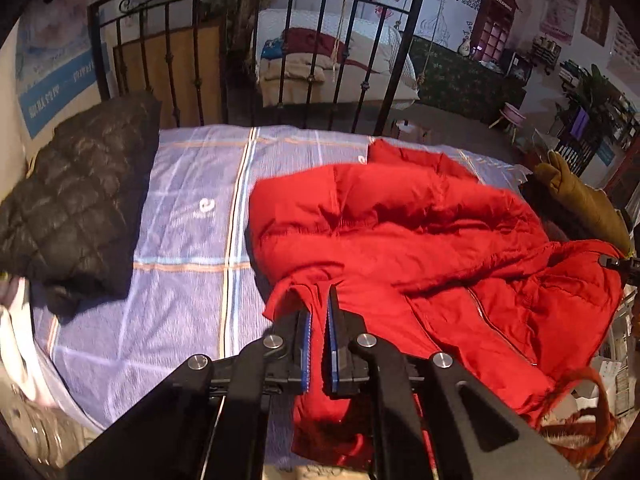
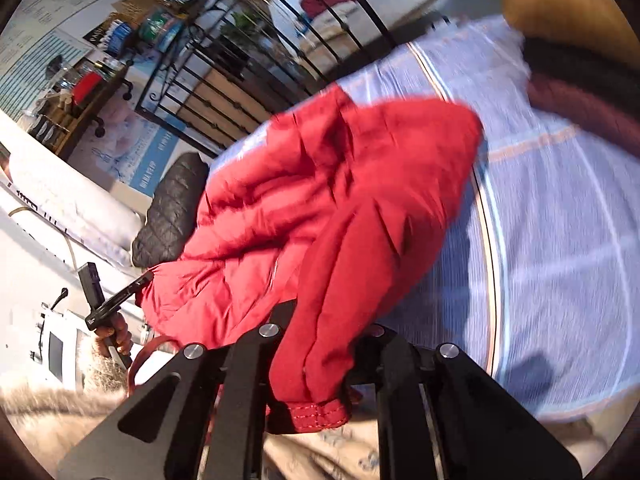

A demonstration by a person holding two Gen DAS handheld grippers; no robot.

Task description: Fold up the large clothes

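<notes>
Nearest, the left gripper (image 1: 319,312) pinches a red fabric edge, blue pads pressed against it from both sides. In the right wrist view the right gripper (image 2: 316,344) carries a hemmed flap of the same red puffer jacket (image 1: 420,232); cloth drapes over the fingertips, so whether they are clamped cannot be told, though the hang suggests a hold.

The jacket lies bunched on the near right part of the bed, zipper (image 1: 496,320) showing, its right side at the mattress edge.

Judgement: mid-fold, both ends lifted. The next move calls for carrying the held edges across together and laying them flat without dragging the bulk.

Open striped sheet (image 1: 192,216) runs left and far of the jacket. A black quilted jacket (image 1: 76,204) sits far left, an olive garment (image 1: 580,196) far right, and an iron bed rail (image 1: 256,56) closes the far end.
</notes>
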